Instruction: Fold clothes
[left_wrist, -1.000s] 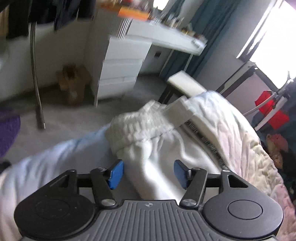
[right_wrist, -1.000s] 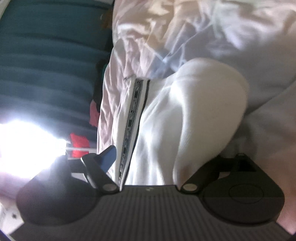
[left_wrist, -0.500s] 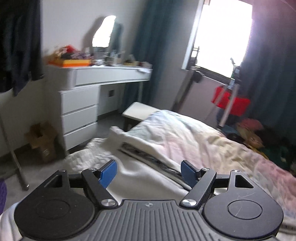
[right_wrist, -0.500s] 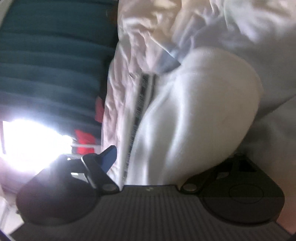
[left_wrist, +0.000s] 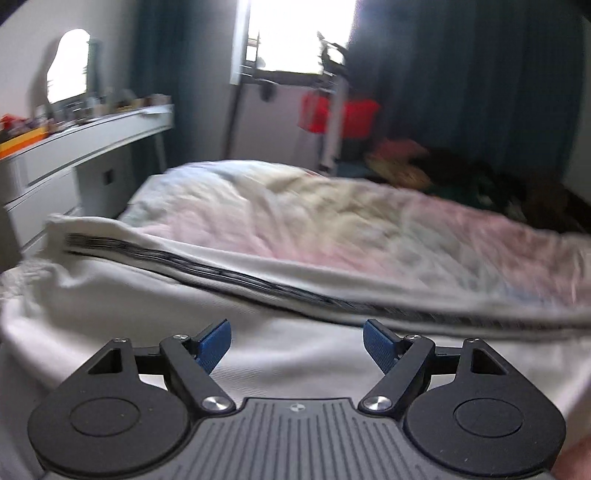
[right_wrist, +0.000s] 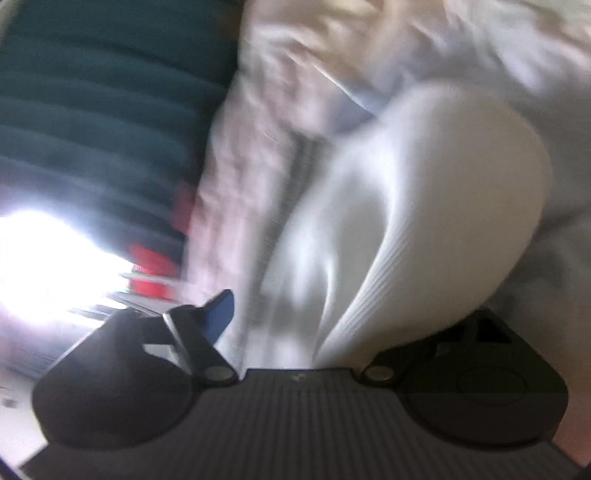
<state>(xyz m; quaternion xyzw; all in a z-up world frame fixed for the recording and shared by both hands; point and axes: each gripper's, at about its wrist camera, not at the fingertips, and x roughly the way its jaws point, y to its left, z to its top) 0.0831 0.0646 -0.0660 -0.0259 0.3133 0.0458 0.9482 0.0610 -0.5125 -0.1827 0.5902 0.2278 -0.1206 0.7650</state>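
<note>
A white garment (left_wrist: 147, 299) with a black patterned side stripe (left_wrist: 258, 280) lies stretched across the bed. My left gripper (left_wrist: 297, 345) hovers low over its plain white cloth, open, with nothing between the blue pads (left_wrist: 216, 345). In the blurred right wrist view the same garment (right_wrist: 443, 184) bulges up as a ribbed white fold. That fold drapes over the right finger of my right gripper (right_wrist: 297, 312) and hides it. The left finger's blue pad (right_wrist: 221, 314) stands wide, so this gripper looks open.
A rumpled pale duvet (left_wrist: 332, 221) covers the bed beyond the garment. A white dresser (left_wrist: 92, 136) with clutter stands at the left. By the bright window are a red item (left_wrist: 340, 114) on a stand, dark curtains (left_wrist: 461, 92) and a pile of clothes (left_wrist: 406, 166).
The left gripper swung from facing the dresser and floor round toward the window, and now sits low along the striped garment. The right gripper shifted slightly; the ribbed fold stays over its right finger.
</note>
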